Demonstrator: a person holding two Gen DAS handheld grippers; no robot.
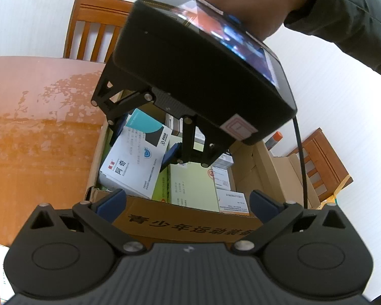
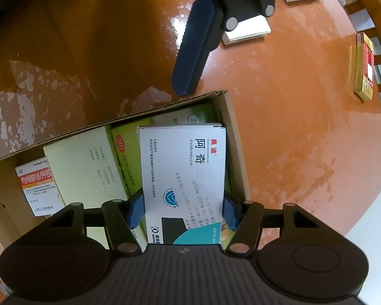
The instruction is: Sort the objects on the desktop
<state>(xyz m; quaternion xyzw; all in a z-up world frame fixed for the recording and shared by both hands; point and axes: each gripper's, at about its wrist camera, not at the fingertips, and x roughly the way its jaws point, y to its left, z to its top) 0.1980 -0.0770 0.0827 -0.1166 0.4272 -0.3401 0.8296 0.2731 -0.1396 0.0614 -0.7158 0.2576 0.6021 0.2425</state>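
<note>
White medicine box (image 2: 183, 178) clamped in right gripper (image 2: 183, 212), left gripper (image 1: 188, 200) agape

Each handheld claw is a matte black plastic body with a ribbed grey top plate, two round black housings, linkage arms pinned by silver round-headed screws, and dark blue pads; the left claw (image 1: 188, 202) and the right claw (image 2: 183, 212) look alike. The right unit carries a glossy screen (image 1: 231, 40), a pale pink square label (image 1: 238, 128) and a thin black cable (image 1: 301, 162). A dark green quilted sleeve (image 1: 350, 17) covers the person's arm.
</note>
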